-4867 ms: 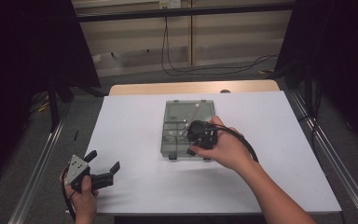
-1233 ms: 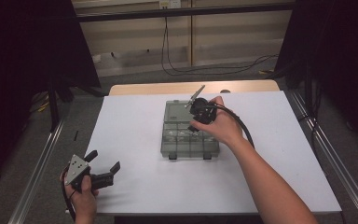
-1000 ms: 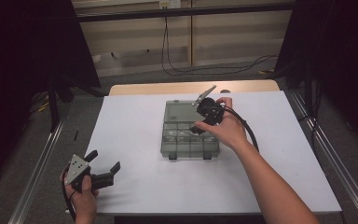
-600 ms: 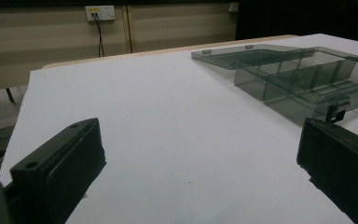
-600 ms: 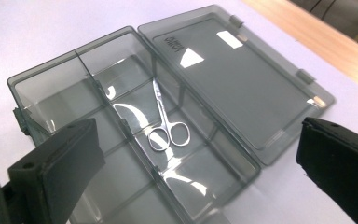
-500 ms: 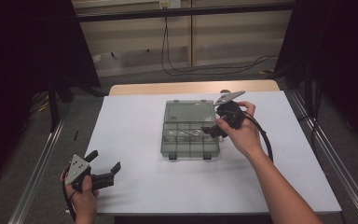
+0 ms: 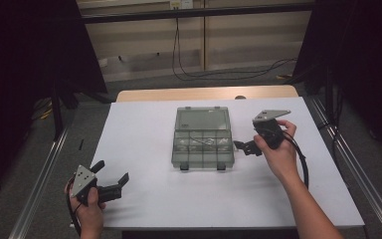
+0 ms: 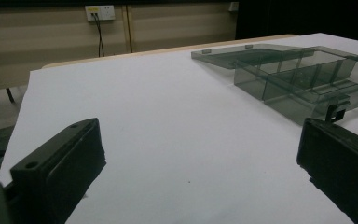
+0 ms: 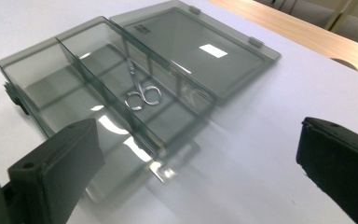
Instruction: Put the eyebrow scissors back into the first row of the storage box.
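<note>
While my left gripper [image 7: 110, 181] rests at the near left corner of the white worktop [image 7: 144, 149], its fingers [image 8: 58, 175] stand wide apart with nothing between them, and bare sheet shows in the gap. Across the worktop from it, toward the middle, lies the smoky clear compartment box [image 7: 202, 144], its lid [image 7: 202, 119] thrown flat open on the far side and its two latches pointing at my edge. Seen along my right gripper's fingers, a small pair of silver scissors [image 9: 139, 89] lies in one of the compartments beside the long middle divider, loops toward the camera; from above it is only a faint glint, so I cannot say exactly which cell. Just right of the box, my right gripper [image 7: 246, 147] is held in my hand [image 7: 278, 154] close to the box's right wall, apart from it as far as I can judge. Its fingers [image 9: 60, 158] are also spread wide and hold nothing.
</note>
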The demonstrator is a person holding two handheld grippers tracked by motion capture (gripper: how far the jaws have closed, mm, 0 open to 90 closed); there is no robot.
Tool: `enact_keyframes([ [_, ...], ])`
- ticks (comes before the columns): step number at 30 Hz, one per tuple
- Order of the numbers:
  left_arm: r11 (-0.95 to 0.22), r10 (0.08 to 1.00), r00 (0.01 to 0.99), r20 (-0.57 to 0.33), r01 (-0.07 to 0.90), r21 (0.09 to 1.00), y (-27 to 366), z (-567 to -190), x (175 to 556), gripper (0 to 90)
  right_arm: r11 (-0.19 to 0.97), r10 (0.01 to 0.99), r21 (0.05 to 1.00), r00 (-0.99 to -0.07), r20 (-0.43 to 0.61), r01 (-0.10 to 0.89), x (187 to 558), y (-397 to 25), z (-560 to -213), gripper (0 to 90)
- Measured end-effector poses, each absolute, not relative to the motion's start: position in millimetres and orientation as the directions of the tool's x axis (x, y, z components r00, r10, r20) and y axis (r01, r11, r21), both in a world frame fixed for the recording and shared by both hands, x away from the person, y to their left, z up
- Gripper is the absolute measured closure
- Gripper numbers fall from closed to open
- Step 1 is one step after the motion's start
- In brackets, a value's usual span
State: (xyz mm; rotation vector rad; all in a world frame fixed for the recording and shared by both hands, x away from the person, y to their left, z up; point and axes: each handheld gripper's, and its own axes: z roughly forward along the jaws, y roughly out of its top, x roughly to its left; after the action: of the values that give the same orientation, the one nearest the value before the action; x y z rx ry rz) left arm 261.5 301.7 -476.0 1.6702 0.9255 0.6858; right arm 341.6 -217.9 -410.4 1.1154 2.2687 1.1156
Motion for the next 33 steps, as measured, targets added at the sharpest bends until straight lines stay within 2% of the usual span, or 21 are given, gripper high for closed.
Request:
enact_keyframes([
  [33, -0.155, 0.84, 0.542, 0.002, 0.237, 0.959, 300, -476, 261, 0.3, 0.121, 0.909, 0.876, -0.406, 0.091, 0.467, 253, -325, -446, 0.0],
])
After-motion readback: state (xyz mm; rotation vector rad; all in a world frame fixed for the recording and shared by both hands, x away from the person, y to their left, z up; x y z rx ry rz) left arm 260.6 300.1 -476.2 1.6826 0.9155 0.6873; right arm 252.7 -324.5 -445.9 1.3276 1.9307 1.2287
